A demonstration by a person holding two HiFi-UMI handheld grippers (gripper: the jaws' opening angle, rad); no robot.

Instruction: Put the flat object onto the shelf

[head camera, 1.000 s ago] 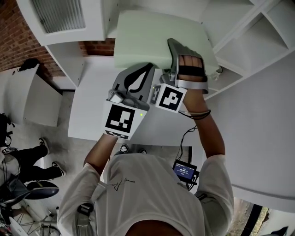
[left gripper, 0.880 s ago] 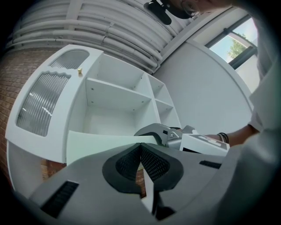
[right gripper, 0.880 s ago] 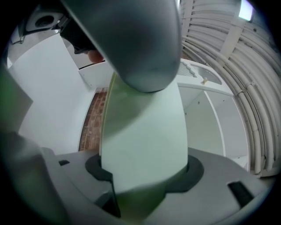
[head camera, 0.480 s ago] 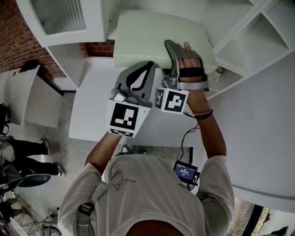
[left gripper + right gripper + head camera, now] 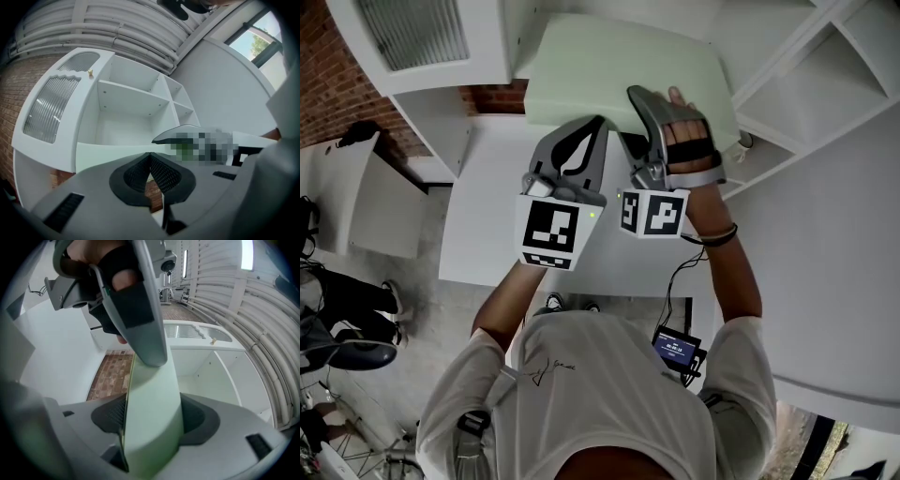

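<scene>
The flat object (image 5: 609, 61) is a pale green board held level in front of the white shelf unit (image 5: 441, 56). My right gripper (image 5: 639, 108) is shut on its near edge; in the right gripper view the board (image 5: 150, 394) fills the gap between the jaws of this gripper (image 5: 152, 416). My left gripper (image 5: 593, 124) is just left of it, jaws shut, tip at the board's near edge. In the left gripper view the fingertips of the left gripper (image 5: 150, 157) meet with nothing seen between them, and the board (image 5: 108, 152) shows as a pale band beyond.
Open white shelf compartments (image 5: 131, 108) lie ahead, with more shelving (image 5: 834, 56) at the right. A white table (image 5: 487, 216) is below the grippers. A brick wall (image 5: 328, 84) and a bystander's legs (image 5: 347, 300) are at the left.
Both grippers and the green board have shifted a little forward, toward the shelf. The left gripper's tip has come closer to the board's near edge.
</scene>
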